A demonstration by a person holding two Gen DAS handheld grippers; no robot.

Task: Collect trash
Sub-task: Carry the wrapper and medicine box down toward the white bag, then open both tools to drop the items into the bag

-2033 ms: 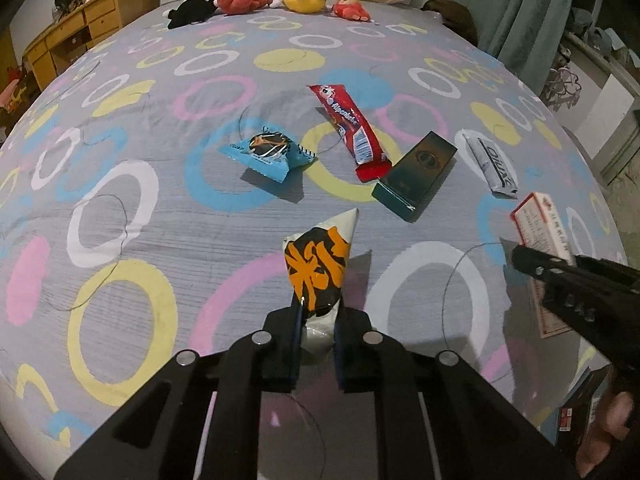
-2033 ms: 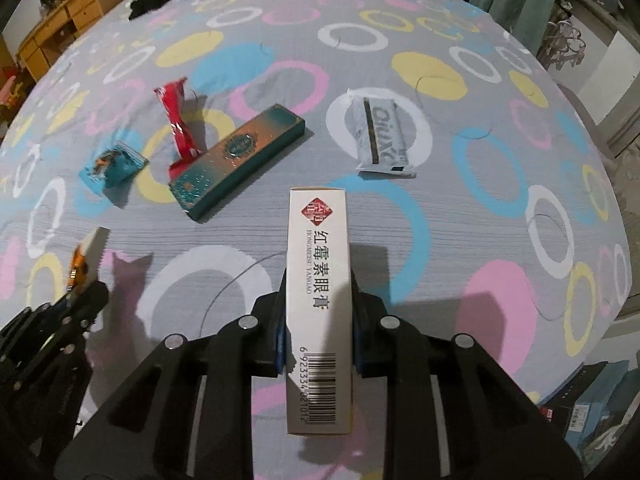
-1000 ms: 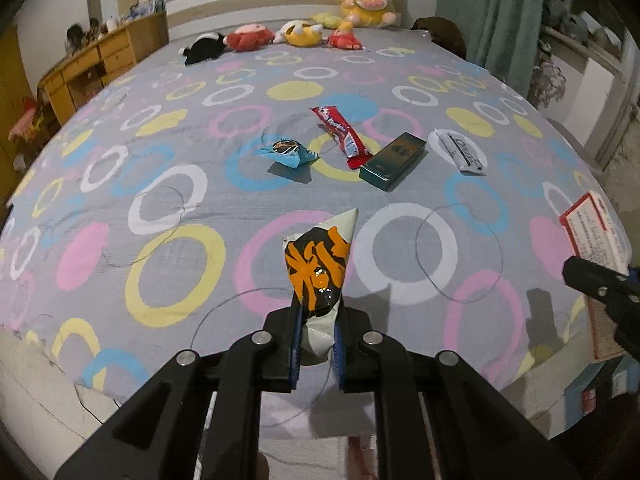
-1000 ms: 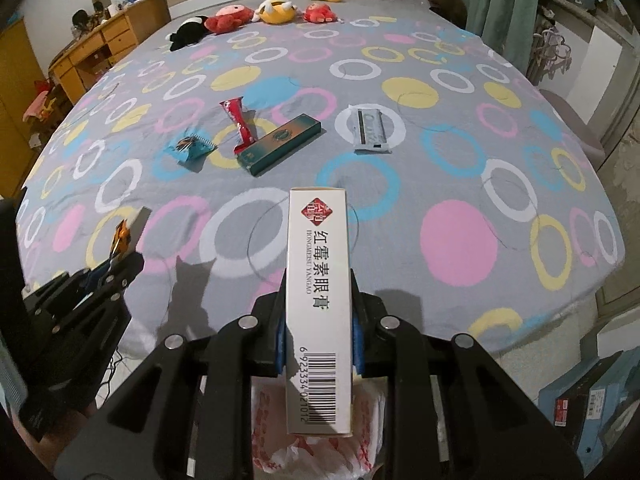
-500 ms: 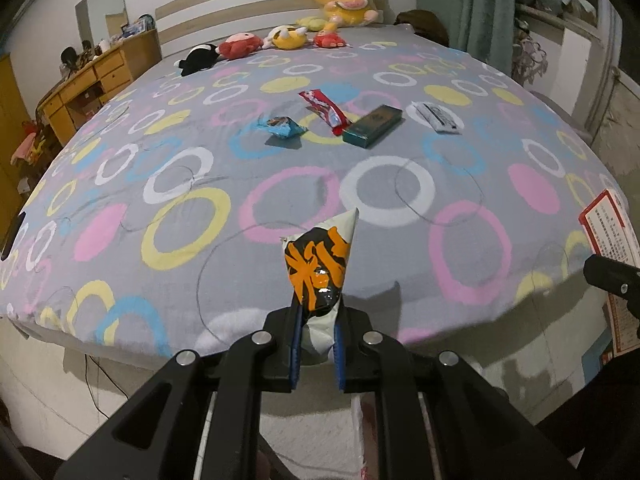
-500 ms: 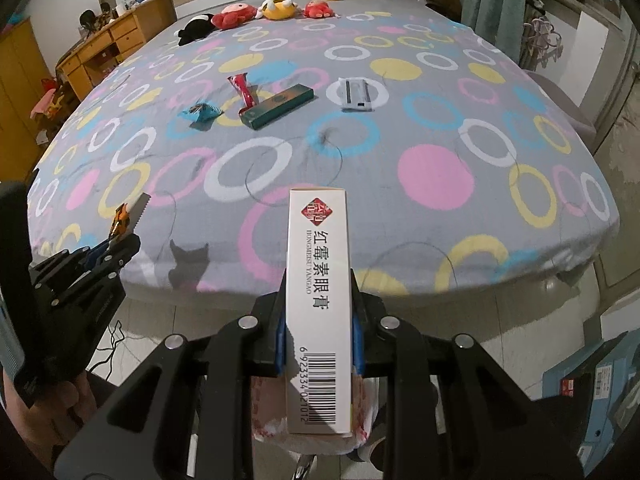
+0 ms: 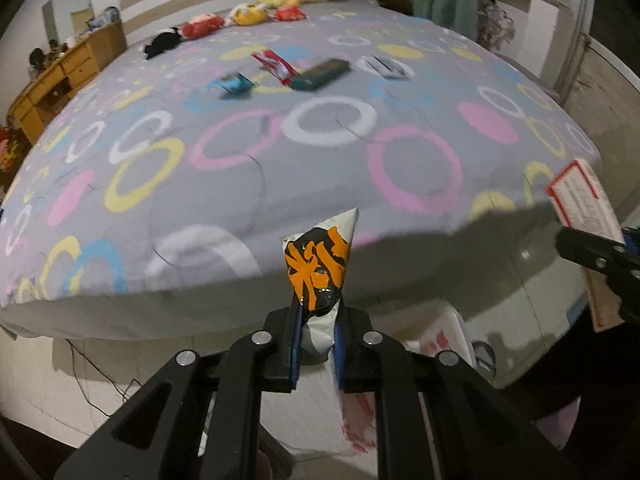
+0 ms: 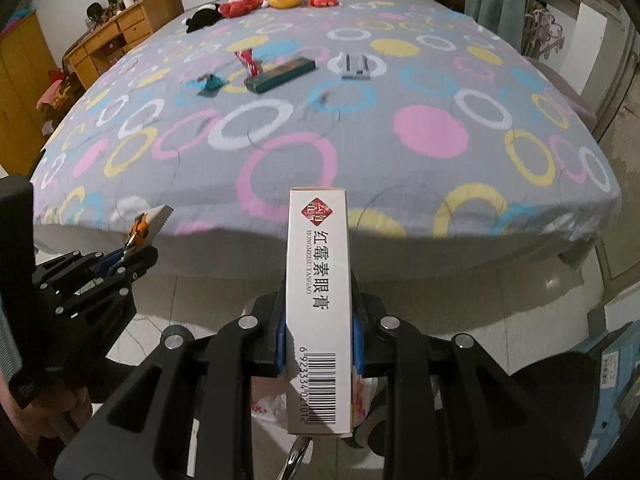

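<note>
Orange wrapper (image 7: 318, 270) clamped in left gripper (image 7: 316, 344), white box (image 8: 320, 300) (barcoded) clamped in right gripper (image 8: 320, 344).

Both tools are built alike. The left gripper (image 7: 316, 344) is matte black plastic, two straight fingers (image 7: 280, 354) on angular linkage arms with triangular cut-outs. Round silver pivot screws sit in a row across the arms, four showing. Thin blue pads line the inner faces of the fingers. The right gripper (image 8: 319, 332) has the same black frame, the same four bright screw heads and the same blue lining on its fingers (image 8: 266, 332). Seen from the side in the right wrist view, the left tool's black body is stepped and studded with small silver screws, with a slip of blue at the tips.
</note>
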